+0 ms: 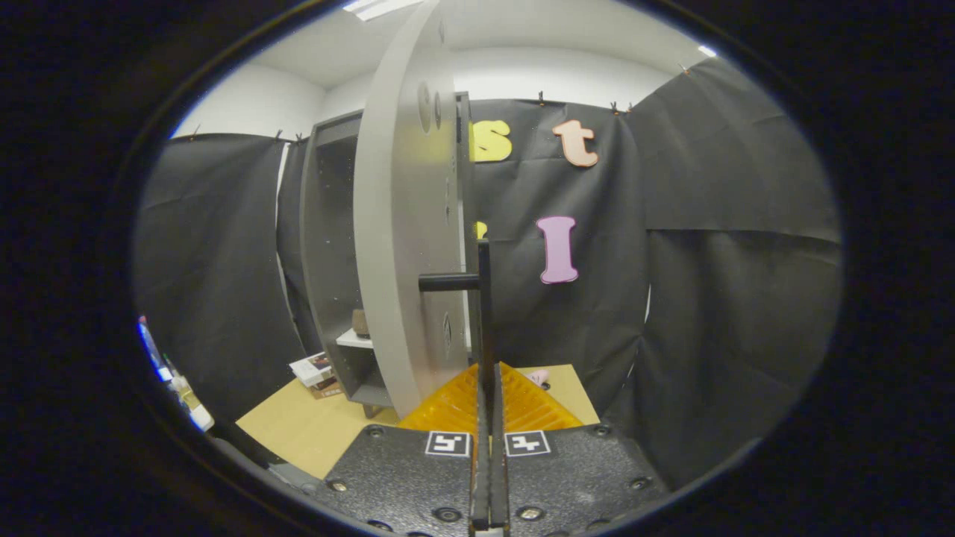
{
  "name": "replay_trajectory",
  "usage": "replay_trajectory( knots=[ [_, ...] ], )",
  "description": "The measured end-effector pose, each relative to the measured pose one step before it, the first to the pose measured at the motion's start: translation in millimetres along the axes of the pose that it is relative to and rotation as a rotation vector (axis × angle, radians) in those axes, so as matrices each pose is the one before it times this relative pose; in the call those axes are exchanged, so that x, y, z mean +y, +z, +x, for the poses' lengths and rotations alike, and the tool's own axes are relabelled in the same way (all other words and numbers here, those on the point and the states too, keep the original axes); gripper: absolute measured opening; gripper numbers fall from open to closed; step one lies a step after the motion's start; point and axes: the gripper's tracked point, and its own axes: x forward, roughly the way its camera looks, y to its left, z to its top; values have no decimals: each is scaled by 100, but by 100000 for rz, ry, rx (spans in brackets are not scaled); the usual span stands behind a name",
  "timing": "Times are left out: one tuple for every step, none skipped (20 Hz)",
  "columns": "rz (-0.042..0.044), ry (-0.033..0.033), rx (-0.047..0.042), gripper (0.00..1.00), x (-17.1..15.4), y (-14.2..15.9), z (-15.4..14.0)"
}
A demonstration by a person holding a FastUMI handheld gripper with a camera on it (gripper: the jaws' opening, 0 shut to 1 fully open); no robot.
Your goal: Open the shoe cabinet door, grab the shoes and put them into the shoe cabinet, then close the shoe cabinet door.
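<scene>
The shoe cabinet door (403, 246) stands ajar at the centre of the frame, seen almost edge-on as a pale grey panel. Its dark bar handle (483, 298) runs vertically just right of the panel, joined to it by a short dark post. The gripper (489, 388) rises from the bottom centre, and its fingers are brought together on the lower stretch of that handle bar, with no gap visible between them; both appear to press on it.

Left of the door, the grey shoe cabinet (328, 246) shows its dark interior and a pale shelf (354, 340) with a small brownish object (361, 322) on it, too small to identify. A stack of books (317, 373) lies on the tan floor board (313, 429) by the cabinet's foot. A small pink thing (537, 377) sits beyond the fingers at lower centre right; whether it is a shoe cannot be told.

The likely risk is the thin bar slipping out of the pinch as the door swings along its arc, since a straight pull would twist the handle against the pads. Pulling too hard could also rock the cabinet on its feet.
</scene>
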Motion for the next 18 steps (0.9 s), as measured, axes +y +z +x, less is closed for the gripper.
replay_trajectory(
  knots=[
    [-642,911,-111,4,55,-84,111],
    [-928,487,-289,4,-22,25,38],
    [-236,523,-200,4,-14,-137,-78],
    [191,635,26,4,4,-31,71],
    [-45,517,75,4,-1,-11,-37],
    [437,362,208,4,65,-24,26],
    [-158,-137,159,4,5,38,-63],
    [-478,-802,12,4,-131,111,-17],
    [-472,-783,-524,4,-31,137,-165],
    [-874,-1238,-1307,4,-49,455,-404],
    [-1358,-1219,-1281,6,-79,337,-340],
    [-1850,-1692,-1423,7,-226,655,-484],
    [-1895,-2025,-1088,13,-165,208,-284],
    [-1245,-1369,-874,16,-99,308,-452],
    [-870,-1587,-330,28,-18,23,-590],
    [-39,-560,393,38,-35,89,-794],
    [882,-337,239,48,124,53,-767],
    [1200,-377,-127,53,110,142,-769]
  ],
)
